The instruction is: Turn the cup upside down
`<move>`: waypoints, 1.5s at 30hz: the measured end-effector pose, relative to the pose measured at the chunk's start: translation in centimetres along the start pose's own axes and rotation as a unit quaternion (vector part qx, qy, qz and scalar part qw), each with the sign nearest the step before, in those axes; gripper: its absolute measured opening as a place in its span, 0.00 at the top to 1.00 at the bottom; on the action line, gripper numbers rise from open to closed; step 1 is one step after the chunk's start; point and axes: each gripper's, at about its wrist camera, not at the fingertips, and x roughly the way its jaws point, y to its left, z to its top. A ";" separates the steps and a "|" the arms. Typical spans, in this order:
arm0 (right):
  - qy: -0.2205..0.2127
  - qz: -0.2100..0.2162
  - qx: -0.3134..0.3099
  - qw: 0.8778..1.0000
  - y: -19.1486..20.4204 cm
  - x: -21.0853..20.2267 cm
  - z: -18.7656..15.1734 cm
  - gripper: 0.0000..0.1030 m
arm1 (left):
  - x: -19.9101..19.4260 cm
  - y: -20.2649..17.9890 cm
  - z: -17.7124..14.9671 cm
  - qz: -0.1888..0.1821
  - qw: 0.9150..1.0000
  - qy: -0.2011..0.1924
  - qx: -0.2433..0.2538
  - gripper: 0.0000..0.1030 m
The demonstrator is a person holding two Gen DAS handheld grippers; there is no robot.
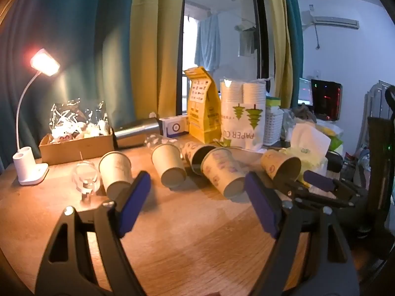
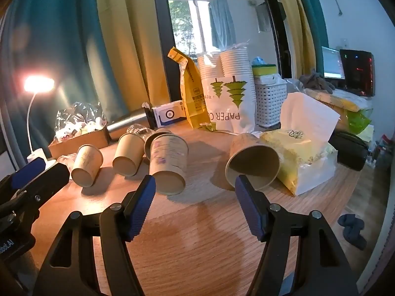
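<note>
Several paper cups lie on their sides on the wooden table (image 1: 177,234). In the left wrist view, cups lie at the left (image 1: 116,172), the middle (image 1: 169,164) and the right of middle (image 1: 222,175), and one has its mouth toward me at the far right (image 1: 284,165). My left gripper (image 1: 197,192) is open and empty, just short of the row. In the right wrist view my right gripper (image 2: 195,192) is open and empty, between a printed cup (image 2: 169,164) and the open-mouthed cup (image 2: 253,162). The left gripper's fingers (image 2: 28,172) show at the left edge.
A lit desk lamp (image 1: 32,162) and a cardboard box (image 1: 76,145) stand at the left. A steel flask (image 1: 138,133), a yellow bag (image 1: 202,106), a pack of paper cups (image 1: 243,113) and a white basket (image 2: 270,103) line the back. A tissue pack (image 2: 303,155) lies at the right.
</note>
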 end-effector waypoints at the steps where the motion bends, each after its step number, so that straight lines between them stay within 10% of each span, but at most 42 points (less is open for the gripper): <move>1: 0.000 0.000 0.000 1.000 0.0 0.0 0.0 0.32 | 0.0 0.0 -0.1 0.000 1.000 0.000 0.000 0.22; 45: -0.006 0.004 -0.003 1.000 0.1 -0.4 0.0 0.32 | 0.4 0.2 -0.3 0.005 1.000 0.007 -0.004 0.22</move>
